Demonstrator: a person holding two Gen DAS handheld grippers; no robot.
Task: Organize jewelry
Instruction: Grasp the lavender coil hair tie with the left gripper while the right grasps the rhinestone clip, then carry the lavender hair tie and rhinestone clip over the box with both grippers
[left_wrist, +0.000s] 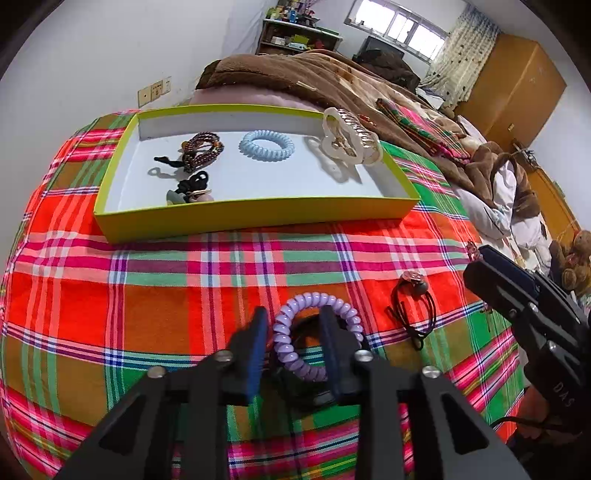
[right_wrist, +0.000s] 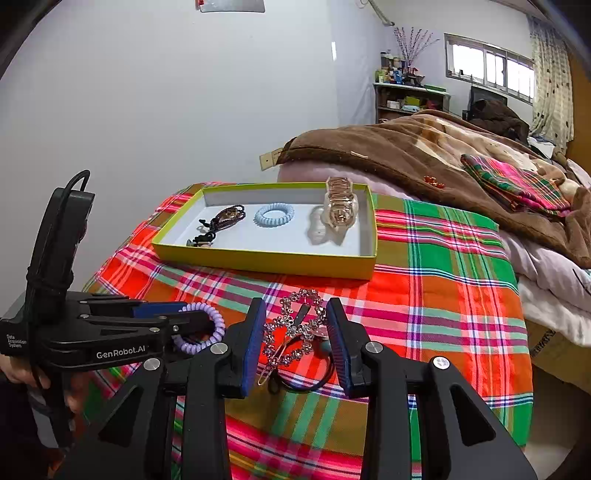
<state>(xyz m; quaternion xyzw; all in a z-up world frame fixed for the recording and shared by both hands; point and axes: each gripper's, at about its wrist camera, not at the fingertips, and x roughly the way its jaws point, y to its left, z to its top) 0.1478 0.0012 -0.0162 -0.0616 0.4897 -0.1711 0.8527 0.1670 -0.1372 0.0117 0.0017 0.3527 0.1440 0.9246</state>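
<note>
A yellow-green box tray (left_wrist: 251, 212) (right_wrist: 258, 256) lies on the plaid cloth and holds a blue spiral hair tie (left_wrist: 266, 145) (right_wrist: 274, 214), a beaded bracelet (left_wrist: 201, 151), black hair ties (left_wrist: 192, 184) and a clear claw clip (left_wrist: 351, 136) (right_wrist: 338, 208). My left gripper (left_wrist: 295, 336) (right_wrist: 184, 317) is open, its fingers straddling one side of a purple spiral hair tie (left_wrist: 284, 332) (right_wrist: 218, 321) on the cloth. My right gripper (right_wrist: 295, 332) is open around a rhinestone hair clip (right_wrist: 295, 328). A black hair tie with a charm (left_wrist: 413, 295) (right_wrist: 306, 380) lies beside it.
The plaid cloth (left_wrist: 147, 288) covers the near end of a bed. A brown blanket (right_wrist: 424, 155) and a folded plaid cloth (right_wrist: 517, 181) lie behind the tray. White wall to the left, shelf (right_wrist: 406, 92) and window at the back.
</note>
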